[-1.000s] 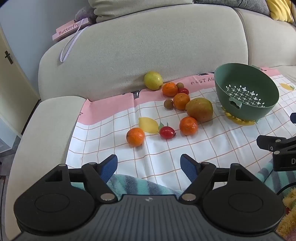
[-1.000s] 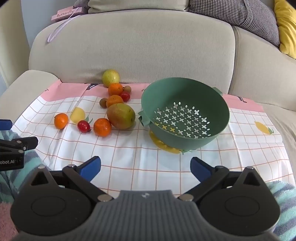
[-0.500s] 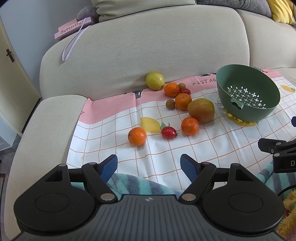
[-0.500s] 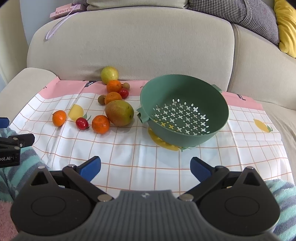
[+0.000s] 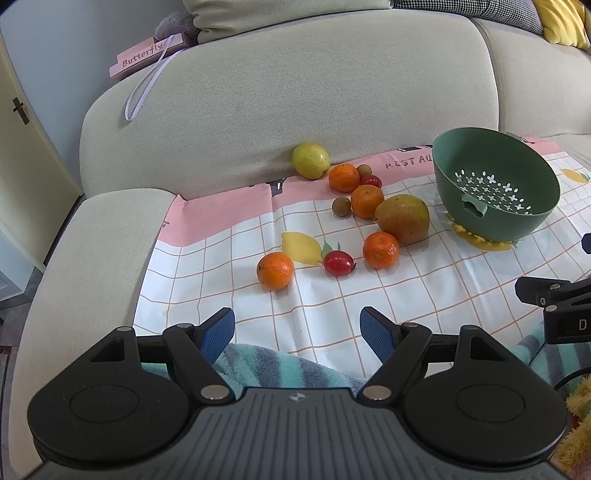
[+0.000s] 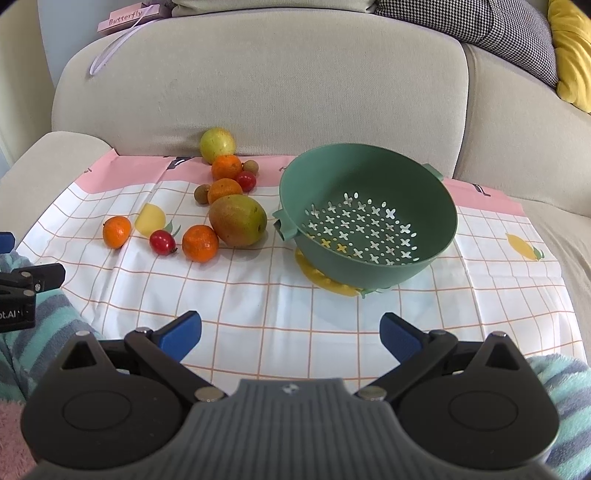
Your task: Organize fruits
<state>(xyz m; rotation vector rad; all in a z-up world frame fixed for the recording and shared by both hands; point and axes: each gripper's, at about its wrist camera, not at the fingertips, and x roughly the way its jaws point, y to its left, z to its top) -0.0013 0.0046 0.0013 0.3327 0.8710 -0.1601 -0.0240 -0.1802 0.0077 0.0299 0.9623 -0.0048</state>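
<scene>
Beige fabric covers the sofa [image 6: 258, 92] that carries everything: a padded backrest, a rounded armrest at 9 o'clock, and a seat spread with a white grid-patterned cloth with a pink border [image 6: 258, 295]. On the backrest's top at 11 o'clock lies a pink "Butterfly" box [image 5: 147, 55]; a houndstooth cushion [image 6: 461, 26] and a yellow cushion [image 6: 572, 48] sit at 1 o'clock.

On the cloth, a green perforated plastic colander [image 6: 369, 218] rests tilted with nothing in it, at 12 o'clock from the right gripper [image 6: 290, 328]. The fruits lie outside it at 10 o'clock: a brown-green mango [image 6: 238, 220] just beside its handle, four small orange tangerines [image 6: 200, 243], two red cherry tomatoes [image 6: 162, 242], two small brown round fruits [image 6: 202, 192], and a yellow-green guava [image 6: 217, 143] touching the backrest.

Both the left gripper [image 5: 297, 328] and the right one hover over the cloth's near edge, jaws spread wide and holding nothing. A striped teal fleece [image 5: 277, 365] shows beneath them.
</scene>
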